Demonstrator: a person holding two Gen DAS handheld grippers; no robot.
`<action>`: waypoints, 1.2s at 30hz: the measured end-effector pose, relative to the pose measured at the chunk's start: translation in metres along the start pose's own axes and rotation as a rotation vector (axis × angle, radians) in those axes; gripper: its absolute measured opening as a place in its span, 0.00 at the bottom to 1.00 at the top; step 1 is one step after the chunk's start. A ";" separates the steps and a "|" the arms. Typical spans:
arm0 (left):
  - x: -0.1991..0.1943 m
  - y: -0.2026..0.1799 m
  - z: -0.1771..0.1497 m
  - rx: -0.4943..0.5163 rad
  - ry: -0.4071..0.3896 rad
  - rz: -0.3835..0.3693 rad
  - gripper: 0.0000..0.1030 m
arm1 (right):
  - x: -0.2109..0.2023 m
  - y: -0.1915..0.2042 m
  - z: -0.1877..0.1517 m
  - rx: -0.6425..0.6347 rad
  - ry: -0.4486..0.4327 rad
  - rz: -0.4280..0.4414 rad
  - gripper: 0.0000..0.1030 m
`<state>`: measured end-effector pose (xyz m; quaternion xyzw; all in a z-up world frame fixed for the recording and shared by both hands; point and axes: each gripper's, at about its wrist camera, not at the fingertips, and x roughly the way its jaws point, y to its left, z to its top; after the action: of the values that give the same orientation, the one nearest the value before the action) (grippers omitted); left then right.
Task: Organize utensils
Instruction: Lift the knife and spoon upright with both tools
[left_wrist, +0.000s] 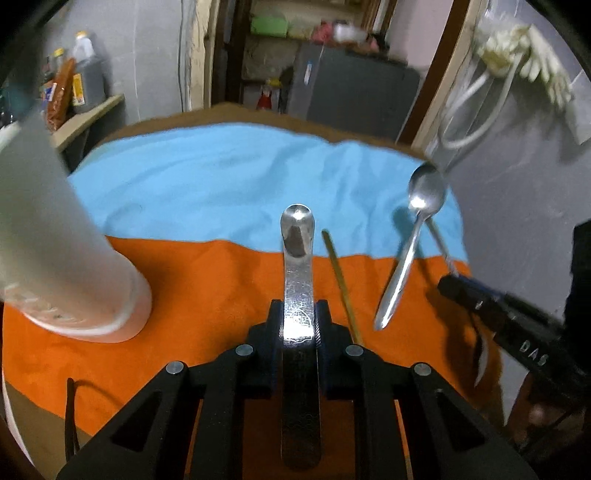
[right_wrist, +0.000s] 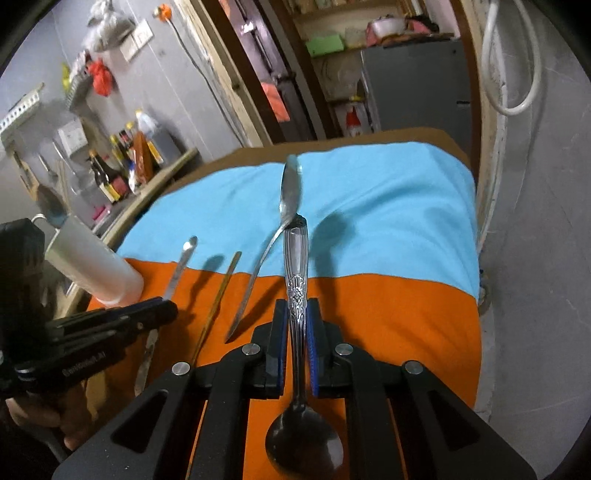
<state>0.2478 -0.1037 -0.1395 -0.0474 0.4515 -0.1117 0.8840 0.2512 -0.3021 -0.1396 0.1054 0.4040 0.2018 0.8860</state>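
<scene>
Left wrist view puts my left gripper (left_wrist: 299, 314) at six o'clock, its black fingers pinched on the flat steel handle of a utensil (left_wrist: 297, 266) that sticks out toward twelve above the orange and sky-blue cloth (left_wrist: 207, 192); which kind of utensil it is I cannot tell, since its working end hides behind the fingers. At nine o'clock stands a tall white frosted plastic cup (left_wrist: 55, 236), its base on the orange part of the cloth. Just beside my fingers at one o'clock a thin brass-coloured stick (left_wrist: 340, 284) lies on the cloth. At two o'clock a plain stainless steel spoon (left_wrist: 410, 243) hangs tilted above the cloth, bowl up, and at three o'clock my right gripper (left_wrist: 448, 282) comes in from the edge. Seen from the right wrist, that right gripper (right_wrist: 298, 332) is clamped on the neck of an ornate embossed steel spoon (right_wrist: 297, 291), handle pointing to twelve and dark bowl back between the gripper's arms at six. The plain spoon (right_wrist: 273, 240) is there at eleven o'clock, its neck meeting the tip of the embossed handle. My left gripper (right_wrist: 162, 308) shows at nine o'clock with the flat handle (right_wrist: 181, 262) poking from it, and the white cup (right_wrist: 92, 262) is behind it.
</scene>
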 end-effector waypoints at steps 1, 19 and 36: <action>-0.006 -0.002 -0.002 0.000 -0.027 -0.012 0.13 | -0.004 0.000 -0.002 0.006 -0.014 0.003 0.07; -0.084 -0.001 0.004 0.008 -0.383 -0.091 0.13 | -0.054 0.053 0.008 -0.034 -0.382 0.042 0.07; -0.184 0.060 0.033 -0.080 -0.614 -0.170 0.13 | -0.100 0.140 0.055 -0.109 -0.619 0.231 0.07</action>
<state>0.1789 -0.0016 0.0137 -0.1510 0.1622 -0.1480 0.9639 0.1954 -0.2223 0.0130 0.1593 0.0896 0.2806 0.9423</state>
